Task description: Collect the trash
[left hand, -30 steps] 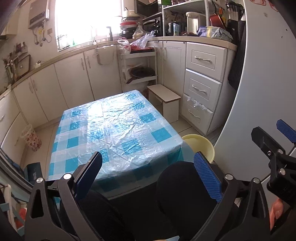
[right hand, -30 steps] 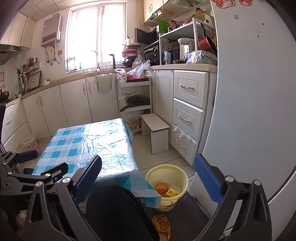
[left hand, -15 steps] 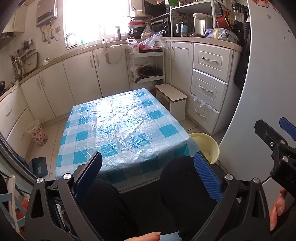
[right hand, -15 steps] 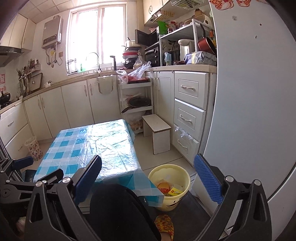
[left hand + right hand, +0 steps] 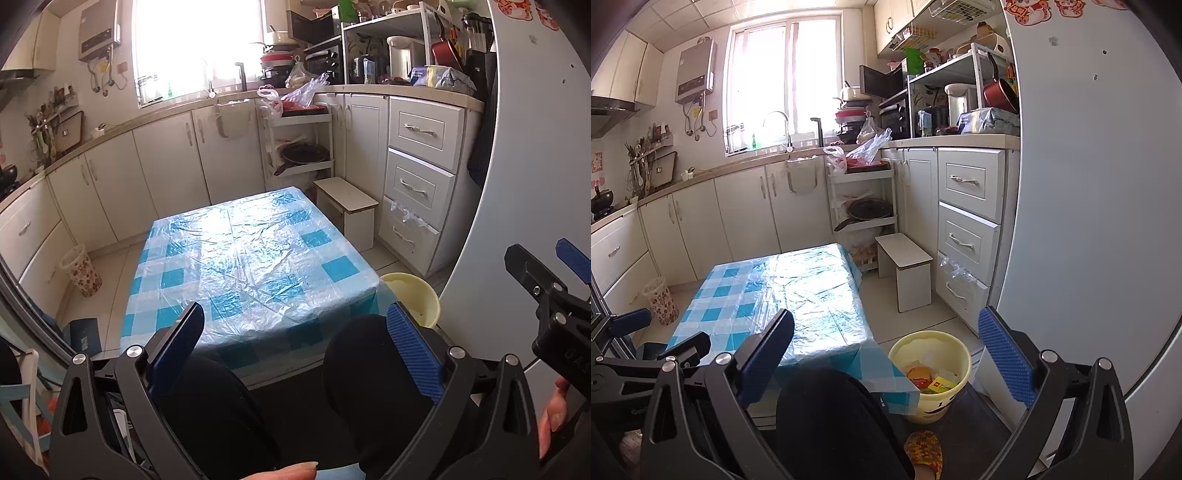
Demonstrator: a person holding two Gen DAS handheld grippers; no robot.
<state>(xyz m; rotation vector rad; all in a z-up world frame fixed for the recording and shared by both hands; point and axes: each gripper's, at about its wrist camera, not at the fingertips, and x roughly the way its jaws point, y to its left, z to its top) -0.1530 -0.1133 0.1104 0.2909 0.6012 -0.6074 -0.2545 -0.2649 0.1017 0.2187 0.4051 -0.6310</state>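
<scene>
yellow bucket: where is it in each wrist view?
Left wrist: yellow bucket at lower right, partly hidden behind the table corner; contents not visible.
Right wrist: bucket at lower centre, on the floor by the table corner, wrappers inside.
Shared landmark: white stool beyond the table.

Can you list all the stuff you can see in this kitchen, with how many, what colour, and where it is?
table: one, blue-and-white checked cloth under clear plastic, middle of the floor.
bucket: one, pale yellow, on the floor at the table's near right corner, with trash inside, red, orange and yellow.
stool: one, white, beside the drawers.
small basket: one, flowery, floor by the left cabinets.
fridge: one, white, far right.
pan: one, red, on the counter shelf.
left hand-held gripper: one, black with blue pads, open, empty.
right hand-held gripper: one, same colours, open, empty.
</scene>
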